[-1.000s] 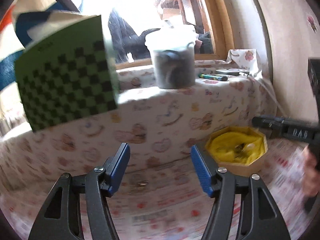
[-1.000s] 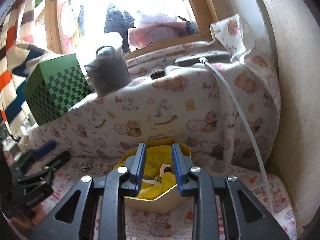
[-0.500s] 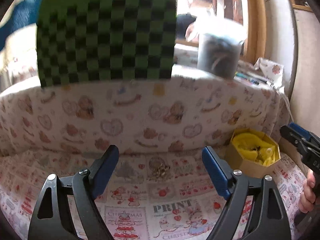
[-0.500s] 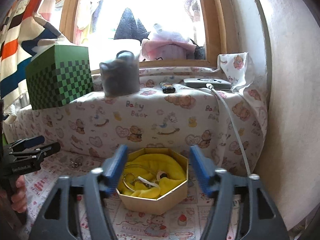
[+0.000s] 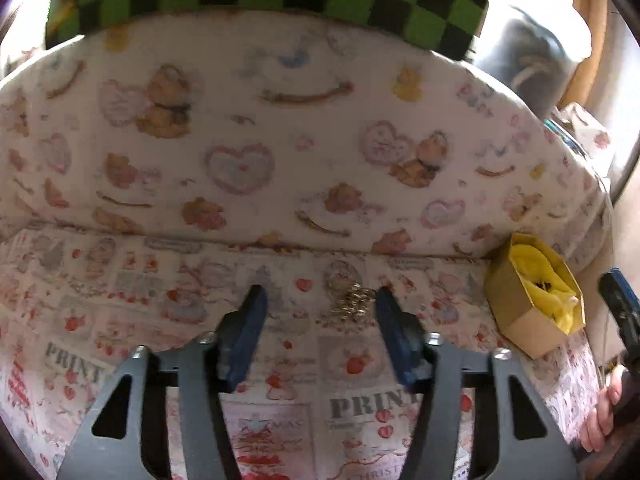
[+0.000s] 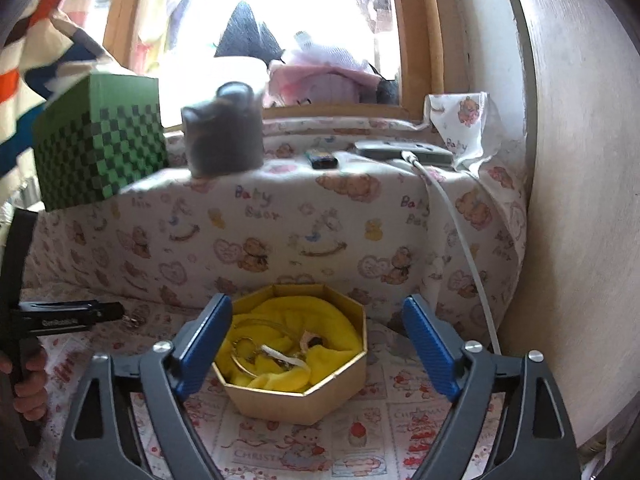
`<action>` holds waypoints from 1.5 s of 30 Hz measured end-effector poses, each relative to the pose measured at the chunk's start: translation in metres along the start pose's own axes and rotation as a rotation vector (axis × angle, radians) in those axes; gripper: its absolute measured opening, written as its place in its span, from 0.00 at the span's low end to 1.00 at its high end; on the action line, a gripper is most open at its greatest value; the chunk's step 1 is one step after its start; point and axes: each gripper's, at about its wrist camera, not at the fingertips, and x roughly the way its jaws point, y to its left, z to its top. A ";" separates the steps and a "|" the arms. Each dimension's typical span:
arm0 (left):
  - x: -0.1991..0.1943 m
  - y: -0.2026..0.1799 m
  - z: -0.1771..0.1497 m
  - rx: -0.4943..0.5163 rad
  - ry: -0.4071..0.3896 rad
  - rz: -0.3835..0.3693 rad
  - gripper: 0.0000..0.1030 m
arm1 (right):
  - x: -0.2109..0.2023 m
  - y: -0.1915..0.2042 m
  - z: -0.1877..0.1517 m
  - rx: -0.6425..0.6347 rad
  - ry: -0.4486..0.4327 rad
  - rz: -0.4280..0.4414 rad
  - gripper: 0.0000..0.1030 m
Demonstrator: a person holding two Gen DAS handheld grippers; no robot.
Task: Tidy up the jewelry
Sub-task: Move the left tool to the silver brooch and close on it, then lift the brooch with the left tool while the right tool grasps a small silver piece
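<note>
Reaching for the metal trinket [image 5: 352, 300] lying left of the yellow-lined box [image 6: 320, 392], the left gripper [image 5: 318, 312] narrows its spread jaws around it; next, pinch. The right gripper [image 6: 316, 332] stands wide, empty.

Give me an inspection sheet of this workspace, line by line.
Surface: printed cloth over bed and ledge.
Job's things: gold jewelry cluster loose on the cloth; hexagonal box with yellow lining holds rings and bangles.
Clutter: checkered box, grey jar, small dark item on the ledge.
Grippers: left claw closing around the cluster, not gripping; right claw opened wide, empty.
Cables: white cable down the ledge.
Surroundings: window, wall.
</note>
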 end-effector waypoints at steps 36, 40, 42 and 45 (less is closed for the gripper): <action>-0.041 0.069 -0.015 -0.129 -0.077 0.014 0.21 | 0.010 0.067 0.038 -0.012 0.180 0.209 0.88; -0.037 0.067 -0.015 -0.133 -0.040 0.088 0.21 | 0.041 0.102 0.036 0.025 0.331 0.276 0.88; -0.035 0.069 -0.017 -0.149 -0.027 0.089 0.21 | 0.055 0.114 0.033 0.018 0.364 0.265 0.87; -0.030 0.072 -0.018 -0.172 0.007 0.135 0.21 | 0.078 0.126 0.029 0.032 0.410 0.256 0.69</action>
